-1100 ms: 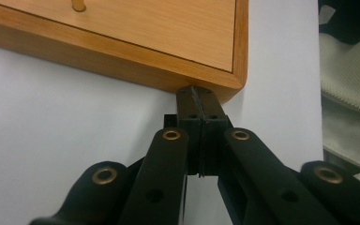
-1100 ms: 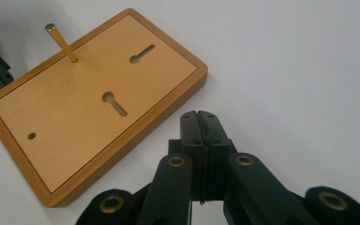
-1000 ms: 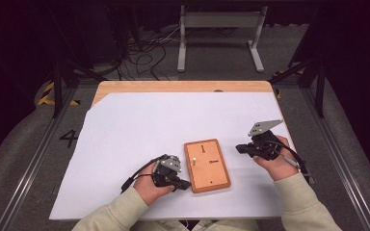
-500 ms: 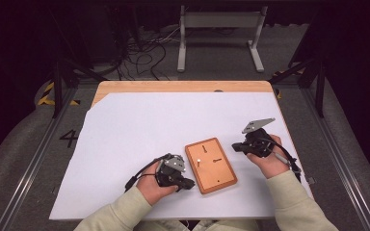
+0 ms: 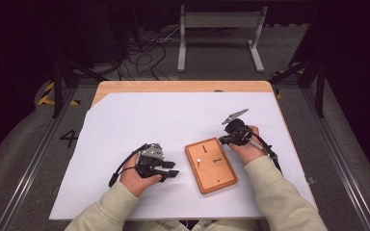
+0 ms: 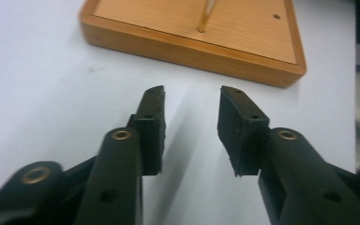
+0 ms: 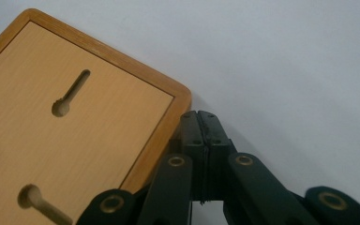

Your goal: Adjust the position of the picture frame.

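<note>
- wooden board point(image 5: 210, 165) with keyhole slots lies flat on the white sheet point(image 5: 173, 120), between the two hands, tilted a little against the table's edges.
- left gripper point(image 6: 191, 115) is just beside the board's left long edge; its jaws have just been opening, now stand partway apart, and only bare sheet is between them.
- right gripper point(image 7: 203, 123) has its jaws pressed together on nothing, tips at the board's rounded corner by the rim.
</note>
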{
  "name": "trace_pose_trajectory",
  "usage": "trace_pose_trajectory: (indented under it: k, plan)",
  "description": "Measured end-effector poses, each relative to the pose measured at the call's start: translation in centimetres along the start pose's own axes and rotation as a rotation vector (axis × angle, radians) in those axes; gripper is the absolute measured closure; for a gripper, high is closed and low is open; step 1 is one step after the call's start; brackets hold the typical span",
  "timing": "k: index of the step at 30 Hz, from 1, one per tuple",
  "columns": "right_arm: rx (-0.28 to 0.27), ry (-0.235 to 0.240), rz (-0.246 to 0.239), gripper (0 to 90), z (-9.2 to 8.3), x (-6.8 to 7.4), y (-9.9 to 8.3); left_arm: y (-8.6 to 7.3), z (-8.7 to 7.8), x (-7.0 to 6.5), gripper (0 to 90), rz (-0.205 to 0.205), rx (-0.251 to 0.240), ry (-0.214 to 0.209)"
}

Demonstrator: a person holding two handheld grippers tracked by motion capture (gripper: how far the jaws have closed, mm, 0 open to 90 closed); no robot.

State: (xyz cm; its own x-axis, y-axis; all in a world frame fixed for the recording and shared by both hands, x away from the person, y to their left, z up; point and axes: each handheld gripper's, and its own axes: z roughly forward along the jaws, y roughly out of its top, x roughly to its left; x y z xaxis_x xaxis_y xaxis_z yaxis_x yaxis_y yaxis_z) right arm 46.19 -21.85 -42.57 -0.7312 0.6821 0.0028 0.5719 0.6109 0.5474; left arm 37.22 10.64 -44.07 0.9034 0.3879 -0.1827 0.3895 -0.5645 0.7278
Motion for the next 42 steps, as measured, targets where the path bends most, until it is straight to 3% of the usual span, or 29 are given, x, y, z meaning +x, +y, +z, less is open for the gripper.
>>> trace_pose_trajectory:
  k: [6, 8, 12, 18, 20, 22, 24, 25, 26, 29, 35, 38, 39, 42]
  plan:
    - [0.001, -0.02, -0.006, 90.0, 0.2, 0.2, 0.8, -0.2, -0.6, 0.8, 57.1, -0.032, -0.034, 0.021]
    - [-0.024, 0.008, -0.013, 90.0, 0.7, 0.5, 1.3, -0.3, -0.7, 0.9, 57.0, -0.038, -0.034, 0.024]
    - [-0.015, 0.025, -0.034, 90.0, 2.1, 1.4, 2.9, -0.3, -0.7, 1.1, 57.0, -0.044, -0.036, 0.026]
    - [0.003, 0.094, -0.122, 90.0, 4.5, 4.5, 5.4, -0.7, -1.2, 1.5, 57.0, -0.055, -0.047, 0.034]
    - [0.003, 0.096, -0.139, 90.0, 4.9, 5.1, 5.9, -0.8, -1.3, 1.5, 57.0, -0.055, -0.048, 0.039]
    - [-0.002, 0.06, -0.172, 90.0, 5.0, 5.8, 6.3, -1.0, -1.7, 1.7, 56.7, -0.054, -0.056, 0.048]
    - [-0.022, 0.023, -0.175, 90.0, 4.5, 6.0, 6.3, -1.4, -2.3, 1.9, 55.7, -0.064, -0.06, 0.058]
    - [-0.035, 0.038, -0.165, 90.0, 3.3, 6.1, 6.0, -1.6, -2.5, 2.1, 54.4, -0.073, -0.065, 0.064]
    - [-0.035, 0.038, -0.165, 90.0, 3.3, 6.1, 6.0, -1.8, -2.7, 2.3, 54.4, -0.075, -0.07, 0.072]
    - [-0.072, 0.089, -0.183, 90.0, 0.7, 6.8, 4.6, -2.3, -3.5, 2.9, 46.4, -0.09, -0.1, 0.112]
    - [-0.113, 0.173, -0.168, 90.0, -2.1, 8.2, 2.2, -2.4, -3.9, 3.3, 38.4, -0.114, -0.134, 0.147]
    - [-0.11, 0.193, -0.197, 90.0, -2.9, 8.9, 1.8, -2.3, -3.9, 3.4, 38.1, -0.114, -0.14, 0.152]
    - [-0.118, 0.211, -0.213, 90.0, -3.6, 9.8, 1.2, -2.3, -3.9, 3.4, 38.8, -0.113, -0.139, 0.153]
    - [-0.127, 0.216, -0.244, 90.0, -4.2, 10.6, 0.3, -2.2, -3.7, 3.6, 44.6, -0.115, -0.135, 0.133]
